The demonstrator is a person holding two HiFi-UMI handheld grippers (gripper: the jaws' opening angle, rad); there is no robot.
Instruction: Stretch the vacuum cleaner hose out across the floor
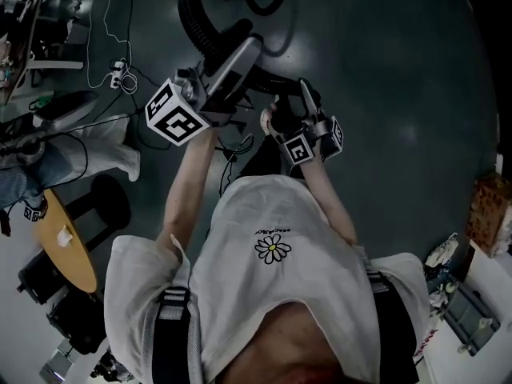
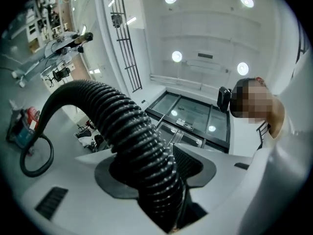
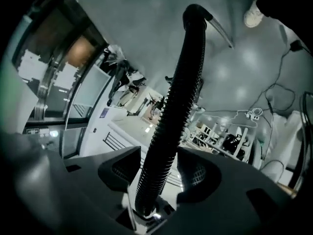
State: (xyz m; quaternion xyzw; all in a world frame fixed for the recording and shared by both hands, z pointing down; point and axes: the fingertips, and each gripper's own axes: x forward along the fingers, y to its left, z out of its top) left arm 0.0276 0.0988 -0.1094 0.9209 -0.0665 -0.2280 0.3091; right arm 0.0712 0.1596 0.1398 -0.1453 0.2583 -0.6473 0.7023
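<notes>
The black ribbed vacuum hose (image 1: 194,22) loops over the dark floor ahead of me. My left gripper (image 1: 234,64) is raised and shut on the hose (image 2: 132,131), which fills the gap between its pads and arches away to the left. My right gripper (image 1: 302,102) is beside it to the right. In the right gripper view the hose (image 3: 178,97) runs straight out between the jaws, with a thin gap to each pad (image 3: 122,170). That gripper (image 3: 161,177) is open.
A white power strip and cable (image 1: 120,74) lie on the floor at upper left. A round wooden stool (image 1: 68,246) and a black stool (image 1: 108,202) stand at left. Boxes and clutter (image 1: 488,214) line the right edge.
</notes>
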